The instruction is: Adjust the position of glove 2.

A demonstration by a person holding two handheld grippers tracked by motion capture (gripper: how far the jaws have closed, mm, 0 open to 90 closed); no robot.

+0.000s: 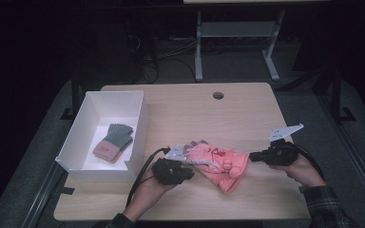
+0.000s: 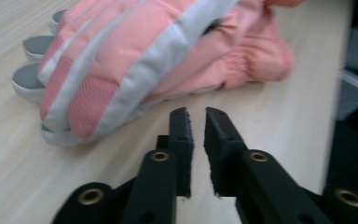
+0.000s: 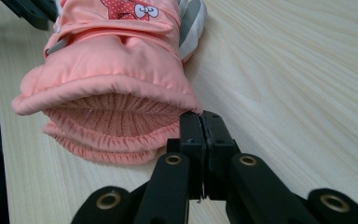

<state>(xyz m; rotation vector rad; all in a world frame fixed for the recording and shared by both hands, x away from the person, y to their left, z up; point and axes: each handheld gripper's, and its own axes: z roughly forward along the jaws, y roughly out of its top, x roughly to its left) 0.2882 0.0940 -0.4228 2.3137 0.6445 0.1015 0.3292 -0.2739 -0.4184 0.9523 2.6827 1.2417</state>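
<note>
A pair of pink padded gloves (image 1: 218, 161) with grey trim lies stacked in the middle of the wooden table (image 1: 247, 114); one bears a cartoon patch. In the right gripper view their open cuffs (image 3: 116, 116) face me, and my right gripper (image 3: 200, 116) is shut on the right corner of the upper cuff's rim. From above, that right gripper (image 1: 253, 156) meets the cuff end. My left gripper (image 2: 198, 114) hovers just beside the gloves' finger end (image 2: 135, 60), its jaws a narrow gap apart with nothing between them. In the high view the left gripper (image 1: 191, 172) sits at the gloves' left side.
A white open box (image 1: 76, 126) stands at the table's left, holding a grey and pink knit glove (image 1: 114, 142). A round cable hole (image 1: 218, 95) sits near the far edge. A metal stand (image 1: 237, 33) rises behind the table.
</note>
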